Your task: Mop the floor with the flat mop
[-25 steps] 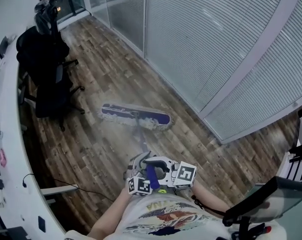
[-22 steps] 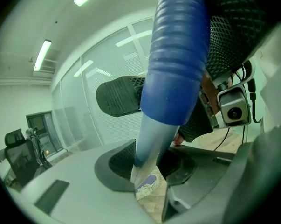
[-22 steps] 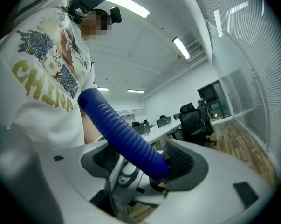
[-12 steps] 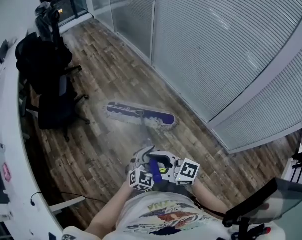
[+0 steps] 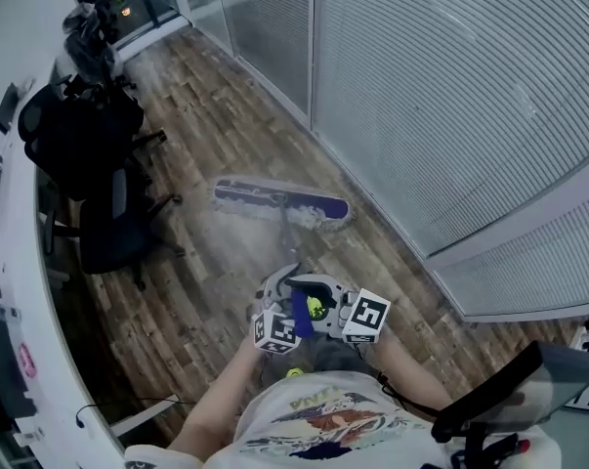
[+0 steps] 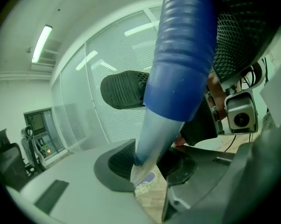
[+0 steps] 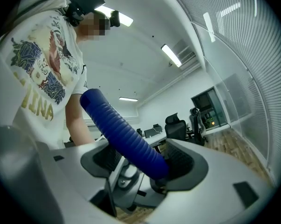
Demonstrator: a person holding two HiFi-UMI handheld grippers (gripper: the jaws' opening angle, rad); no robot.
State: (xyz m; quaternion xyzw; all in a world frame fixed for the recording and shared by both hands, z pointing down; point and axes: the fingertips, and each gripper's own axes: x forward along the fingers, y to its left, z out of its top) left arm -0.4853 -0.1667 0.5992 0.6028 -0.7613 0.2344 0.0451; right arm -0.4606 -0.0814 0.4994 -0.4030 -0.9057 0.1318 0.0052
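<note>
Near the lower middle of the head view, the flat mop (image 5: 290,247) is gripped at its handle by both tongs, close in front of the person's chest. The left tongs (image 5: 284,289) are clenched on the pale shaft (image 6: 152,139) just below the blue ribbed grip (image 6: 182,55). In the left gripper view the shaft is seen pinched between the two dark pads (image 6: 117,160). The right tongs (image 5: 309,313) are clenched higher up, on the ribbed grip itself, which is seen crossing slantwise between the jaws in the right gripper view. Two holds set one above the other are judged to be chosen so that the long handle can be steered and pressed down without twisting, the upper hold serving as pivot and the lower as pushing point.

The mop head (image 5: 282,203) lies crosswise on the wooden floor (image 5: 206,115) at the middle of the frame, well ahead of the tongs. It is near the glass partition (image 5: 450,86) at the right and apart from the black office chairs (image 5: 89,154) at the upper left. It appears to lie flat on the boards, though the blur there leaves this unsettled. The head is set square to the handle so that a wide strip is wiped with each stroke.
</note>
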